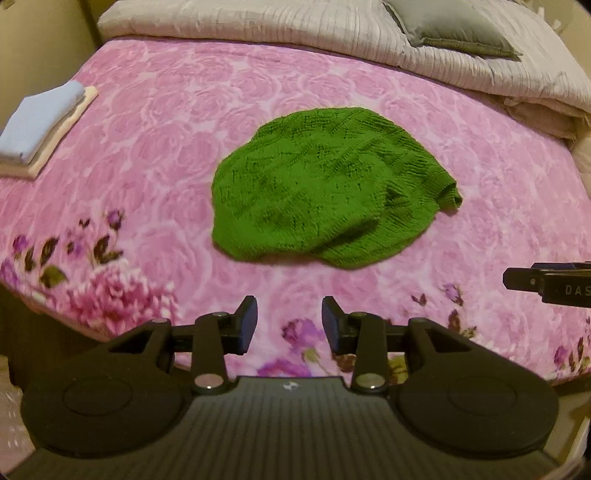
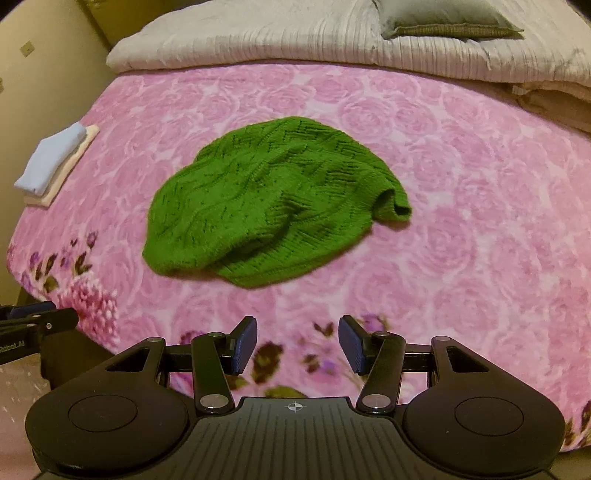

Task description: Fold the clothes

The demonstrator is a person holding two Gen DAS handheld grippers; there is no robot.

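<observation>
A green knitted garment (image 1: 325, 184) (image 2: 266, 199) lies folded into a rounded bundle in the middle of the pink rose-patterned blanket (image 1: 147, 155) (image 2: 461, 221); one cuff or corner sticks out at its right side. My left gripper (image 1: 290, 317) hovers over the blanket's near edge, short of the garment, open with nothing between its blue pads. My right gripper (image 2: 297, 334) is also near the front edge, open and empty. Each gripper's tip shows at the edge of the other's view.
A folded pale blue cloth on a cream one (image 1: 40, 122) (image 2: 55, 158) is stacked at the bed's left edge. A bunched grey-white duvet (image 1: 258, 26) (image 2: 258, 33) and a grey pillow (image 1: 454, 26) (image 2: 443, 18) lie along the far side. The floor shows below the bed's near corner.
</observation>
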